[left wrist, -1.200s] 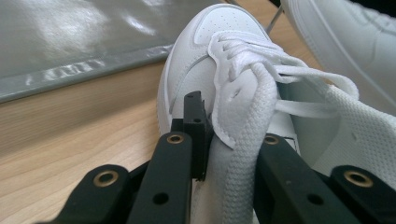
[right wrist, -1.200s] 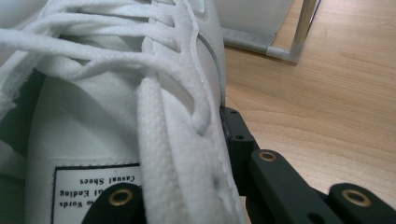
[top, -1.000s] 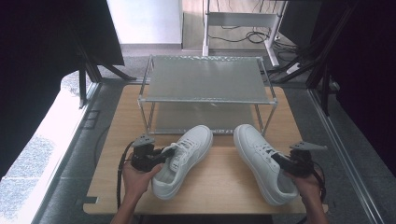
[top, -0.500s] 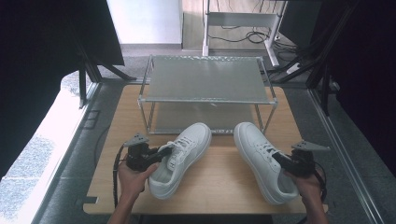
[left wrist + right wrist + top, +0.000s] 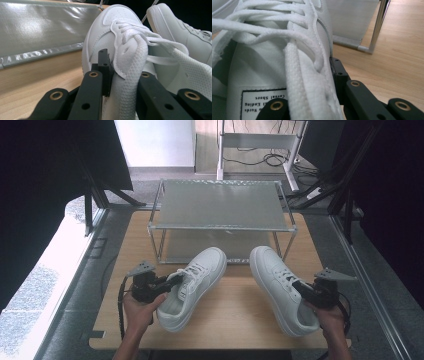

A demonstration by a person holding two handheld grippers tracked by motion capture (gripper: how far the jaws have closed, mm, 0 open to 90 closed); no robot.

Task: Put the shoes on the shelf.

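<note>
Sneakers, white pair, on the wooden table just in front of the wire shoe rack [image 5: 222, 205]. Your left gripper [image 5: 167, 282] pinches the collar of the left sneaker [image 5: 192, 287]; your right gripper [image 5: 303, 291] pinches the collar of the right sneaker [image 5: 281, 287]. Both are grasped; judged from this, lifting and shelving both on the rack are left.

The high view looks forward and down over the light wooden table [image 5: 235, 320]; both gripper views sit close against white lace-up sneakers [image 5: 120, 32], sharing the silver wire rack [image 5: 220, 210].
</note>
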